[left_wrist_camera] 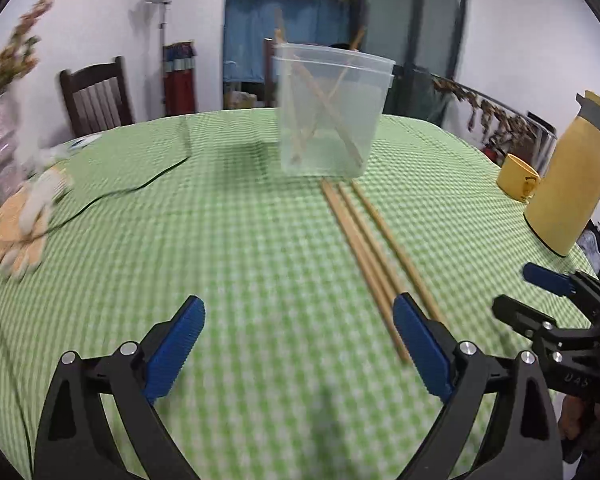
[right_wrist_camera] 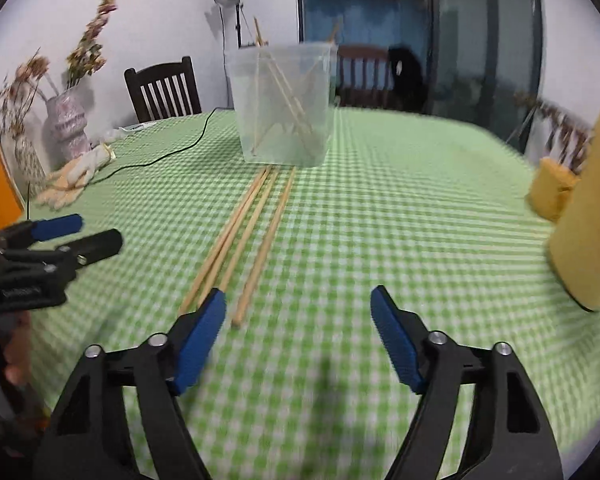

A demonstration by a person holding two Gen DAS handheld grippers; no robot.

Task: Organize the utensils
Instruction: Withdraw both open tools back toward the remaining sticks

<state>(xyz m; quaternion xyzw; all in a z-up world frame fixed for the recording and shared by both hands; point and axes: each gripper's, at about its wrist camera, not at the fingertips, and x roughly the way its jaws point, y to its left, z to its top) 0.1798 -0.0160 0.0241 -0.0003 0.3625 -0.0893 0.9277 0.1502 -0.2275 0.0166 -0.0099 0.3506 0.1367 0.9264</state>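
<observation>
Right now both of my grippers hover low over the green checked tablecloth [left_wrist_camera: 260,240], and neither holds anything. At the bottom of the left wrist view the left gripper [left_wrist_camera: 299,334] has its blue pads spread wide, with bare cloth between them. At the bottom of the right wrist view the right gripper [right_wrist_camera: 298,320] is likewise spread apart and empty.

Just ahead lie the loose chopsticks [right_wrist_camera: 256,232], side by side on the cloth, running from lower centre up toward the middle of the frame. Their near ends sit just beside the right gripper's left pad; in the left wrist view they pass close to the left gripper's right pad. I count three in the left view, and the right view seems to show four, so the number is unsure.

Their far ends reach the foot of a clear plastic container [right_wrist_camera: 282,104] standing upright at upper centre, with several chopsticks already leaning inside. A yellow thermos [left_wrist_camera: 572,176] and yellow mug [left_wrist_camera: 518,178] stand at the right edge; work gloves [right_wrist_camera: 76,180] and a black cable [right_wrist_camera: 160,156] lie at the left.

I judge that I am between pickups, partway through. Next I need to shift the right gripper left, straddle one stick near its end, and close squarely so it does not roll.
</observation>
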